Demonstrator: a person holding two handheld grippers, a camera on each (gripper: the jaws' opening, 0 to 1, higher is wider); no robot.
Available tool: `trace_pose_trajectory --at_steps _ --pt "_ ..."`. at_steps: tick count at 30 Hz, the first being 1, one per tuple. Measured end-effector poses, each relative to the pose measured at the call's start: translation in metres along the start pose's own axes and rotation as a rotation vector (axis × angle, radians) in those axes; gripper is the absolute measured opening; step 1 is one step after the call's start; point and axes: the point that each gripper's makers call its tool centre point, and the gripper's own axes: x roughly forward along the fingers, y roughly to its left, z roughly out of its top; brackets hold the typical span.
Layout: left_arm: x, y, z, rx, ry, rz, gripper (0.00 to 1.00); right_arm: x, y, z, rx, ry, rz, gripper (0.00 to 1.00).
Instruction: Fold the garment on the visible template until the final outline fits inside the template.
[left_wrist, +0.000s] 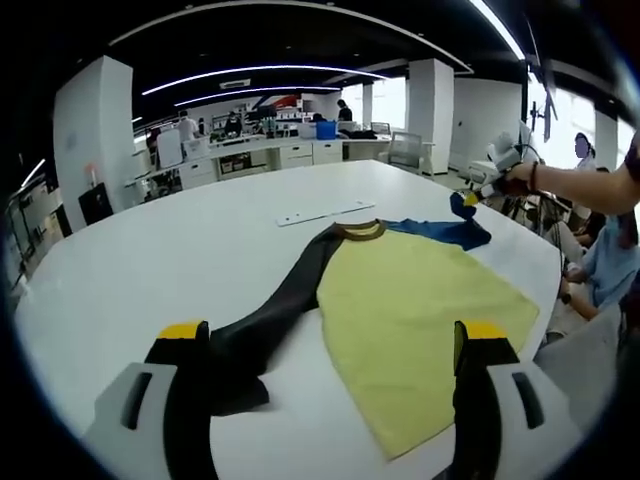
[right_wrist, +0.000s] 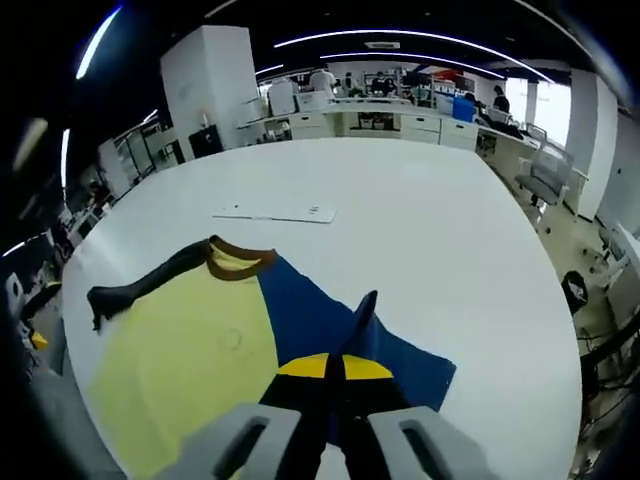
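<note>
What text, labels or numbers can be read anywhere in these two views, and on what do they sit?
No text can be read.
White strip on the table: faint dark marks near one end, too small to read.
Shirt: a faint round mark on the yellow front, no letters legible.
Background walls and desks: any signs are too blurred to read.

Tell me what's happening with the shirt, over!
Right hand-held gripper shut on blue sleeve, lifting it. Left hand-held gripper open, near the black sleeve. Shirt flat on white table. Nothing in the way.
</note>
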Motion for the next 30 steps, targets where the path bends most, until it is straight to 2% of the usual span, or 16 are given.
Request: trace_pose_trajectory --at_steps 9,17,30 --pt "0.001 0.004 -0.001 -0.005 -0.004 0.018 0.98 0.016 0.032 0.011 -0.083 0.013 0.024 0.00" --pt "0.001 0.006 -0.003 -0.018 -0.001 0.021 0.98 0.033 0.053 0.019 -0.090 0.017 0.058 0.00" --pt "-0.002 0.008 -0.005 -0.019 -0.003 0.022 0.98 0.047 0.102 0.035 -0.159 0.010 0.101 0.00"
